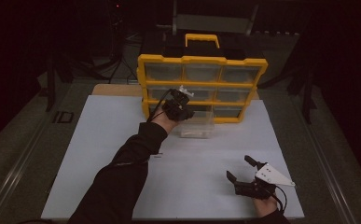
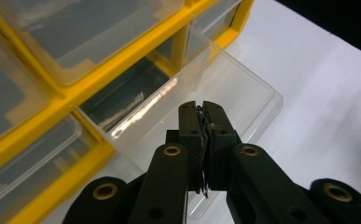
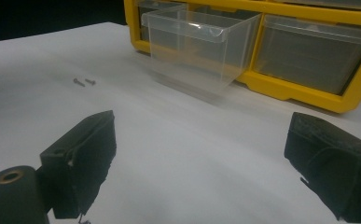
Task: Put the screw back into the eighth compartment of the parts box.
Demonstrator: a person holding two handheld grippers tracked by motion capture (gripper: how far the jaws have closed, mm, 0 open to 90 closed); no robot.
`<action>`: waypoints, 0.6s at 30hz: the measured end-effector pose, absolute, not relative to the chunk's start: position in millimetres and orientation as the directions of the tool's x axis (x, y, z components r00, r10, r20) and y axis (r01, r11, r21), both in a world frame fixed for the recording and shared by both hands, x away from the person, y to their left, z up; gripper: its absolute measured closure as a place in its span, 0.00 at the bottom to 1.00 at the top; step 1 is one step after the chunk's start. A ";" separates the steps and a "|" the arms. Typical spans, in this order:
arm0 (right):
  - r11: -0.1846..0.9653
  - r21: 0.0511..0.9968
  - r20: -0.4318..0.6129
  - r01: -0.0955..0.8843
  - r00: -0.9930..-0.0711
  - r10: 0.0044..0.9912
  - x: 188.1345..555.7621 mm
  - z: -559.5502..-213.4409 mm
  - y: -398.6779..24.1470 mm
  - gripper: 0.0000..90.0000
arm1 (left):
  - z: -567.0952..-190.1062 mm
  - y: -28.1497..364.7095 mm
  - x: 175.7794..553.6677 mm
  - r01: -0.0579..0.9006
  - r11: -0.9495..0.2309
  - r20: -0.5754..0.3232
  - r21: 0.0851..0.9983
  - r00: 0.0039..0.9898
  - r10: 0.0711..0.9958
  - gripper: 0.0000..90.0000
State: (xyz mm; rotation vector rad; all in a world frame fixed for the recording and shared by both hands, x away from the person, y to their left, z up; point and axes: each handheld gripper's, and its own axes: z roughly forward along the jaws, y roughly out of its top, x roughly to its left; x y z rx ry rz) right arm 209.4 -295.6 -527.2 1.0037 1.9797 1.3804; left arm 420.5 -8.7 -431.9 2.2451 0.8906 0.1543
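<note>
While reaching forward, left claw [image 2: 202,112] hovers clamped above drawer [image 2: 243,93].

White sheet [image 1: 122,140] covers the table; wooden board [image 1: 115,89] pokes out at its far left edge. Dark stands [image 1: 52,79] flank the table. Small dark item [image 1: 64,116] left of sheet.

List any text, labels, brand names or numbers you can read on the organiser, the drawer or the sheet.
None readable. The yellow organiser and the clear drawer bear no visible lettering. A small dark mark on the white sheet by the sleeve may be print, too small to read.
</note>
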 end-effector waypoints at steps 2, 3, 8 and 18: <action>0.206 0.939 -0.003 0.277 -0.590 0.808 209.5 -527.2 -295.4 0.10 | -433.8 -12.7 422.2 0.571 -0.513 -0.149 0.641 0.748 0.647 0.96; 0.205 0.939 -0.002 0.277 -0.591 0.807 209.5 -527.2 -295.1 0.10 | -436.1 -17.0 423.2 0.580 -0.516 -0.146 0.631 0.741 0.655 0.96; 0.204 0.940 -0.002 0.274 -0.592 0.806 209.5 -527.0 -295.4 0.10 | -441.2 -24.3 425.7 0.600 -0.518 -0.153 0.609 0.730 0.666 0.96; 0.205 0.939 -0.002 0.276 -0.592 0.806 209.9 -527.1 -295.1 0.10 | -451.7 -38.1 434.7 0.654 -0.515 -0.178 0.554 0.698 0.694 0.96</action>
